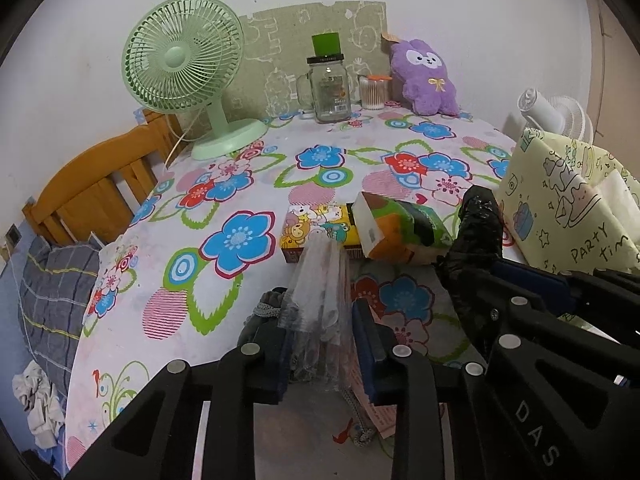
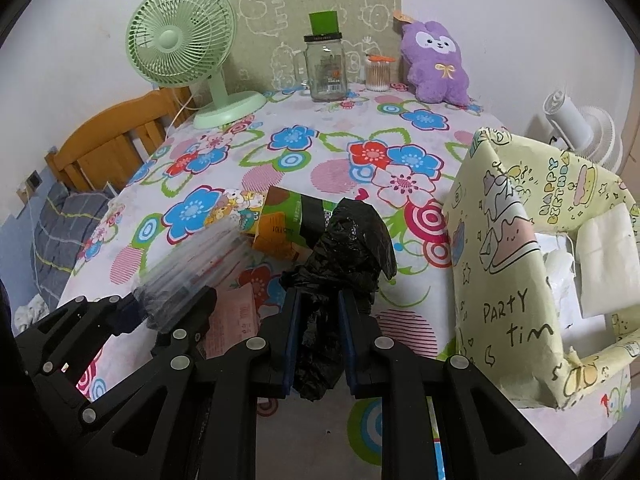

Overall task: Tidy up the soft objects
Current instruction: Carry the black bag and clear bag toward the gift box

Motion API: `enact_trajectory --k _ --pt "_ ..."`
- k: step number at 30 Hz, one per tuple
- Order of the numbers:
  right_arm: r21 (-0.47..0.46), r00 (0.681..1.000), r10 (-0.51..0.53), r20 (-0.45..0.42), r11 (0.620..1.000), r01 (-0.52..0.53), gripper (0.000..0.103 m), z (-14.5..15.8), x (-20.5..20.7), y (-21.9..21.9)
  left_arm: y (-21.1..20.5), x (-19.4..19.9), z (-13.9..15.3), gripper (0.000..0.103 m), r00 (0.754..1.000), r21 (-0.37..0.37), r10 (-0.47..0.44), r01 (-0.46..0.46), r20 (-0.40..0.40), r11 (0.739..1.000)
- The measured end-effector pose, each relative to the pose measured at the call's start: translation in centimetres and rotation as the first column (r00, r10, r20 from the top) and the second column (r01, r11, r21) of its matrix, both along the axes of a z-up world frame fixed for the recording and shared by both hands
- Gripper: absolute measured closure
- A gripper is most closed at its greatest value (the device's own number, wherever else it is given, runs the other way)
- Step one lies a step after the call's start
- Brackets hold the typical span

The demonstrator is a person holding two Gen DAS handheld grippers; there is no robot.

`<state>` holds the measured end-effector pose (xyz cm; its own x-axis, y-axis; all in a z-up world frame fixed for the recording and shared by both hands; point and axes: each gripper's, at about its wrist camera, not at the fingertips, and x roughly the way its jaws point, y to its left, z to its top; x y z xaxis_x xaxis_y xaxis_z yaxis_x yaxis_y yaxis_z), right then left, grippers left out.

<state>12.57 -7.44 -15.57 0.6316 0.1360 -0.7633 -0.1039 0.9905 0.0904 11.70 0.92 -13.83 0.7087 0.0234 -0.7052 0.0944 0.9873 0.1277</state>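
- Right gripper [image 2: 318, 340]: fingers pinch a crumpled black plastic bag [image 2: 348, 248], light and slippery; best gripped at its bunched neck.
- Left gripper [image 1: 324, 344]: fingers clamp a limp clear plastic bag [image 1: 320, 280].
- Right of both: the yellow box [image 2: 504, 264] on the table [image 2: 320, 156].

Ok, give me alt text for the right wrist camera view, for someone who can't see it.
The right gripper is shut on a crumpled black plastic bag above a flowered tablecloth, beside a yellow party-print box. To its left, the left gripper is shut on a clear plastic bag. A green fan, glass jar and purple plush stand at the back.
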Motion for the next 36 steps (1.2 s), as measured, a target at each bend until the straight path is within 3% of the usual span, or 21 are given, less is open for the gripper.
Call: enact_trajectory --k 10,36 --pt "0.004 1.000 0.003 0.001 1.000 -0.003 0.081 0.4 -0.3 0.0 -0.1 -0.2 0.4 0.086 1.000 -0.034 -0.014 0.014 -0.008 0.999" --pt "-0.014 0.992 0.027 0.123 1.000 -0.025 0.081 6.5 -3.4 -0.7 -0.6 -3.2 5.9 0.087 0.997 -0.095 0.011 -0.003 0.083 0.995"
